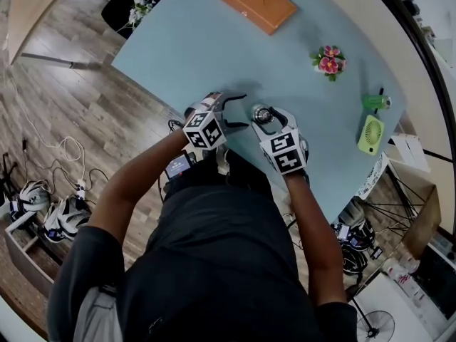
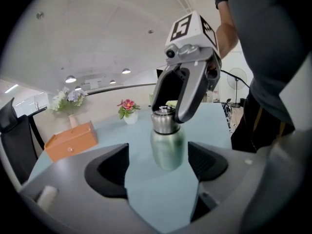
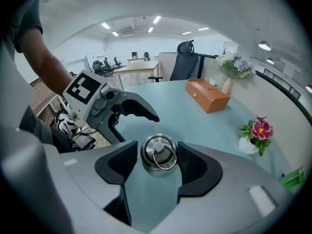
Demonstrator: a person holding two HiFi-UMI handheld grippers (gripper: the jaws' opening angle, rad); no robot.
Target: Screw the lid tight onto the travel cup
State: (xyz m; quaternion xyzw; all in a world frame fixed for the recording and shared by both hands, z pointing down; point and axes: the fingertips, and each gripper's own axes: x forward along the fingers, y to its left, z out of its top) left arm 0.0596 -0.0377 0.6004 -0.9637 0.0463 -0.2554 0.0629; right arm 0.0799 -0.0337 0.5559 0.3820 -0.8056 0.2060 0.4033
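The steel travel cup [image 2: 168,147] stands upright near the front edge of the pale blue table [image 1: 214,41]. Its silver lid [image 3: 159,152], with a ring handle on top, sits on the cup's neck. My right gripper [image 3: 155,162] comes down from above, and its two pads press on the sides of the lid; in the head view the right gripper [image 1: 267,114] covers most of the cup. My left gripper [image 2: 158,165] faces the cup's body from the side with its jaws wide apart and not touching it. In the head view the left gripper [image 1: 244,111] is just left of the cup.
An orange box [image 1: 258,3] lies at the far side of the table. A small pot of pink flowers [image 1: 328,60] and a green hand fan [image 1: 370,134] are to the right. The table's edge runs close below the grippers, with wood floor and cables [image 1: 64,155] to the left.
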